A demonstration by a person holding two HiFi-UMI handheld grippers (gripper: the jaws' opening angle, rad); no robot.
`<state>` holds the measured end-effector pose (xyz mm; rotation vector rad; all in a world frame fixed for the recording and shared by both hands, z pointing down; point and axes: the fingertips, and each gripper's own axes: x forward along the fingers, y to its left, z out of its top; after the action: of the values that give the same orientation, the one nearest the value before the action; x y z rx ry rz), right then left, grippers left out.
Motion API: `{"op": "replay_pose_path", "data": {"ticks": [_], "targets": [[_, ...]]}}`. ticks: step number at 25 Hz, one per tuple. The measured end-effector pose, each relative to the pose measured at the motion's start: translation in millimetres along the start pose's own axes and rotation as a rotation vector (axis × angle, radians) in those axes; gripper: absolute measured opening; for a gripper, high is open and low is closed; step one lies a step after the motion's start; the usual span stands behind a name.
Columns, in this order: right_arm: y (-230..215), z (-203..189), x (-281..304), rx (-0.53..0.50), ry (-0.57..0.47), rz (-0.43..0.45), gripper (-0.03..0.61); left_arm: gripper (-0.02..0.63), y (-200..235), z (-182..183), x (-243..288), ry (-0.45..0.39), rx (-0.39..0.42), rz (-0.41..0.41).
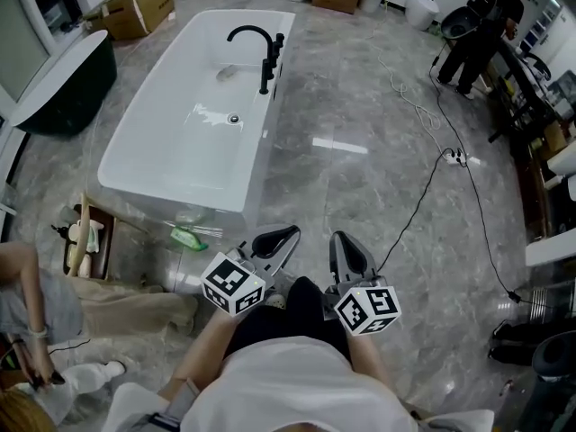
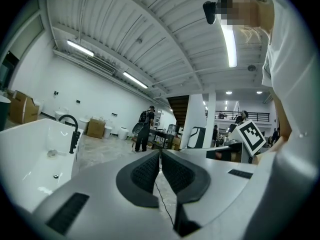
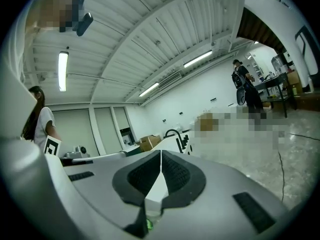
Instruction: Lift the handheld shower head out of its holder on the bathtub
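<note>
Ahead bathtub (image 1: 162, 187), black faucet (image 1: 256, 43); cable (image 1: 418, 201) beside; left tongs (image 1: 290, 232), right tongs (image 1: 338, 238) clenched empty.

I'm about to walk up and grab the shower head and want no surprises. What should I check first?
1. Both grippers empty: ok, the left gripper and the right gripper hold nothing.
2. Jaws open for the grab: not ok, both are shut.
3. Black fittings within reach: not ok, they stand far along the bathtub rim.
4. Shower head seated in its holder: cannot tell, it is too small to pick out among the fittings.
5. Floor beside the bathtub: ok, though a cable lies to the right.
</note>
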<state>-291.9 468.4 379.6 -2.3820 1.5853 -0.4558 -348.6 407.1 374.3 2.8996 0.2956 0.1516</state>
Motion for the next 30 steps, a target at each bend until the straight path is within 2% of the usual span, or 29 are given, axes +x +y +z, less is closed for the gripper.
{"op": "replay_pose_path", "data": {"ticks": [11, 30], "targets": [[-12.6, 8.7, 42.3, 0.021, -0.007, -0.019, 0.018, 0.020, 41.8, 9.9, 17.9, -0.008, -0.012, -0.017], [-83.6, 51.6, 212.7, 0.024, -0.001, -0.006, 0.018, 0.020, 185.4, 48.6, 126.9, 0.002, -0.018, -0.016]]}}
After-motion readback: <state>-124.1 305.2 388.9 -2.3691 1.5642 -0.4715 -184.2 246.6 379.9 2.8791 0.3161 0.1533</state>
